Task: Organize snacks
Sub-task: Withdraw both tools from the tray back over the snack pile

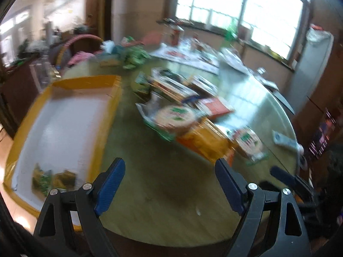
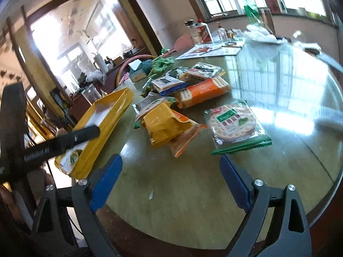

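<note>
On the glass-topped desk [image 2: 268, 171], just ahead of the wide, empty right claw [image 2: 171, 160], the round cracker pack [image 2: 233, 124] is lying flat, probably light, slippery and crushable, best pinched by its crimped green edge, while the left claw [image 1: 169, 167] is gaping empty too.

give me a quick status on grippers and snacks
Left gripper open, empty; right gripper open, empty. Yellow tray holds a couple of packets; snack pile, round cracker pack included, on the table. Nothing in the way.
</note>
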A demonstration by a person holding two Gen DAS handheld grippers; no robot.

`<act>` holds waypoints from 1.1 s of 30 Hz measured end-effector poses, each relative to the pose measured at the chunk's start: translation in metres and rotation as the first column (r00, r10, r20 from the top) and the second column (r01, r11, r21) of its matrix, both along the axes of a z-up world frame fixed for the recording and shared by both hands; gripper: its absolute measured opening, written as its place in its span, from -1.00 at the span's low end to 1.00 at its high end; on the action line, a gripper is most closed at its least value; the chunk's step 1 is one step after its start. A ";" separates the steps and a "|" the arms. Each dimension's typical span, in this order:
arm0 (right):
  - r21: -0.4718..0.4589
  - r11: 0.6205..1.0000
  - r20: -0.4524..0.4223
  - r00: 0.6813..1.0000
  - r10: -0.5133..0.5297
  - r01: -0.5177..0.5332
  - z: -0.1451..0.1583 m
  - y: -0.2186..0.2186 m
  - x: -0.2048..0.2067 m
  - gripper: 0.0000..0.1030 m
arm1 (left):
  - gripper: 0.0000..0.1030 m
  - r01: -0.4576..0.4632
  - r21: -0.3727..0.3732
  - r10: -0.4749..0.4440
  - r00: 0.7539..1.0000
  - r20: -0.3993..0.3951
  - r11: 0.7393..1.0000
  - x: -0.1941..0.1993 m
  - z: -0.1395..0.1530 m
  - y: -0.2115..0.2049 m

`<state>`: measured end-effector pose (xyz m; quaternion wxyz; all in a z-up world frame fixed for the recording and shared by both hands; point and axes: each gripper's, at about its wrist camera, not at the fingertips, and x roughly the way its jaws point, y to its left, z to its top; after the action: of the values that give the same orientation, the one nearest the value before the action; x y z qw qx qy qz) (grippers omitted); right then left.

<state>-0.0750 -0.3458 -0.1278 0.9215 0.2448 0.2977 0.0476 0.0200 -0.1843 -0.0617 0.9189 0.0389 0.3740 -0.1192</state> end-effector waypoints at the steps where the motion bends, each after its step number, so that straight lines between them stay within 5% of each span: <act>1: 0.007 1.000 0.001 1.000 0.009 -0.009 -0.001 -0.003 0.000 0.79 | 0.67 0.014 0.011 -0.014 1.000 -0.013 1.000 0.001 -0.001 -0.004; 6: 0.037 0.999 -0.030 0.999 0.038 -0.037 -0.007 -0.009 0.006 0.79 | 0.67 0.081 0.082 -0.080 0.997 -0.015 0.993 -0.002 -0.004 -0.020; 33: 0.156 0.987 -0.076 0.996 0.050 -0.038 -0.026 -0.030 0.008 0.78 | 0.67 0.096 0.036 -0.095 0.994 -0.048 0.995 0.002 -0.008 -0.023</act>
<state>-0.0674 -0.3762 -0.1536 0.8859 0.3103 0.3351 0.0810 0.0223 -0.2073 -0.0702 0.9023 0.0715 0.3951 -0.1568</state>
